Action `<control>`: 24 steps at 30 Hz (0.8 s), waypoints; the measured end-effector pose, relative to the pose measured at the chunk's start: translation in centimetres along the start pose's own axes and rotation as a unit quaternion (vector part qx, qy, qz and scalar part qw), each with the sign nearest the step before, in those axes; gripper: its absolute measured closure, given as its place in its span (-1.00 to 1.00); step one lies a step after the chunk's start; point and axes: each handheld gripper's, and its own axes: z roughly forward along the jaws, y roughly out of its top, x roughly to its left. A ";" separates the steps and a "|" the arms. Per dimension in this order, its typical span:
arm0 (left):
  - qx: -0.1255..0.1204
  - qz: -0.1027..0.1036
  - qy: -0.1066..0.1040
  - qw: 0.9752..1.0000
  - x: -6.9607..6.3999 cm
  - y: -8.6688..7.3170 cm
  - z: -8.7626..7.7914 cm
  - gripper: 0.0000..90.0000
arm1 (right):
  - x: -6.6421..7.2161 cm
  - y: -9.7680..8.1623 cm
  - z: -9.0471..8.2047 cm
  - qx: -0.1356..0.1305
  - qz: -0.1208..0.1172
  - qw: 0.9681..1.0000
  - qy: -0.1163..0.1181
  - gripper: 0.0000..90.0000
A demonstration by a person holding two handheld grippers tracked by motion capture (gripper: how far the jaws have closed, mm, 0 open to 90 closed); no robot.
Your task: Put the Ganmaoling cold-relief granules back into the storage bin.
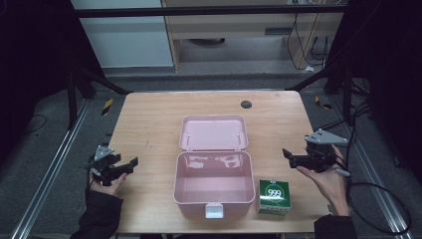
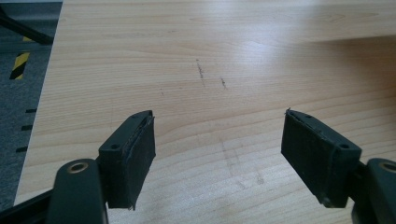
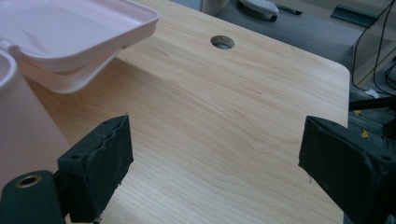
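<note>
Right gripper view: pink box (image 3: 18, 135) cut off by the frame edge at 9 o'clock; its lid (image 3: 79, 32) cropped at 11 o'clock. High view: print on green carton (image 1: 274, 195) too small to read beyond "999". Person's sleeves cropped at 6 o'clock.

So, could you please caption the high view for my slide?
Open pink box mid-table, green carton beside it, both open tools flanking.
</note>
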 end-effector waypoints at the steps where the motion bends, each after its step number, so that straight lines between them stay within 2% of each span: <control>1: 0.001 0.002 0.000 1.000 0.0 0.0 0.0 -0.44 | 0.0 0.1 0.0 0.001 -0.003 1.000 0.002 -0.78; 8: 0.004 0.006 -0.003 1.000 -0.1 0.0 0.1 -0.44 | 0.1 1.1 -0.5 0.016 -0.024 0.999 0.029 -0.83; 12: 0.004 0.012 -0.003 1.000 -0.2 0.0 0.2 -0.44 | 0.3 1.6 -0.7 0.031 -0.050 0.997 0.040 -0.84; 17: 0.006 0.015 -0.004 1.000 -0.2 -0.1 0.2 -0.44 | 0.9 2.4 -1.2 0.047 -0.079 0.994 0.067 -0.84; 24: 0.009 0.019 -0.006 1.000 -0.4 -0.1 0.3 -0.44 | 1.9 3.6 -1.7 0.071 -0.128 0.985 0.092 -0.86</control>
